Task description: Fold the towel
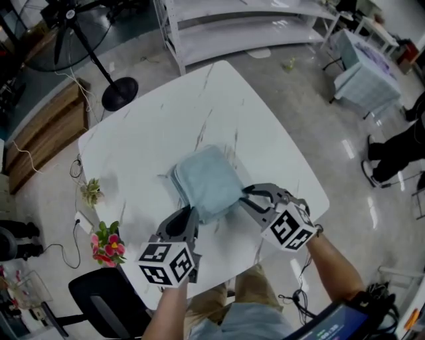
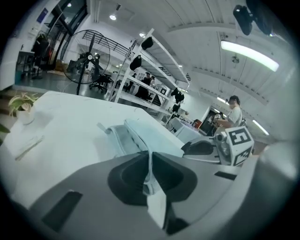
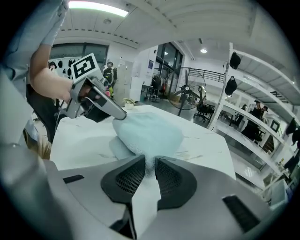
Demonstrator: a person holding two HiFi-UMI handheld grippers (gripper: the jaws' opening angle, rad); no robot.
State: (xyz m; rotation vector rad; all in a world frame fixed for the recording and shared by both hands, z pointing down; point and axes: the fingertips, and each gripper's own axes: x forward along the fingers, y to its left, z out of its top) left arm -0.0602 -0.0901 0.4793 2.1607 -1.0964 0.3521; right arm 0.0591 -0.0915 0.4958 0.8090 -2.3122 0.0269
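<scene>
Partly hidden: towel [image 1: 207, 182] corners, inside jaws.
Left hand-held gripper [image 2: 150, 164]: clamped on towel.
Right hand-held gripper [image 3: 149, 164]: pinching towel edge.

No word, number or brand name can be read anywhere. The nearest things to signs are the black-and-white square patterns on the marker cube [image 1: 166, 264] of the left gripper [image 1: 191, 214] and on the marker cube [image 1: 290, 229] of the right gripper [image 1: 244, 194], both at the near edge of the table [image 1: 166, 126] (coded blocks, not letters). Just off the table's near right corner, a screen [image 1: 332, 325] shows a green strip too blurred to read. Beyond the table's far side, a blue panel [image 2: 43, 14] on the glass is too small to make out.
</scene>
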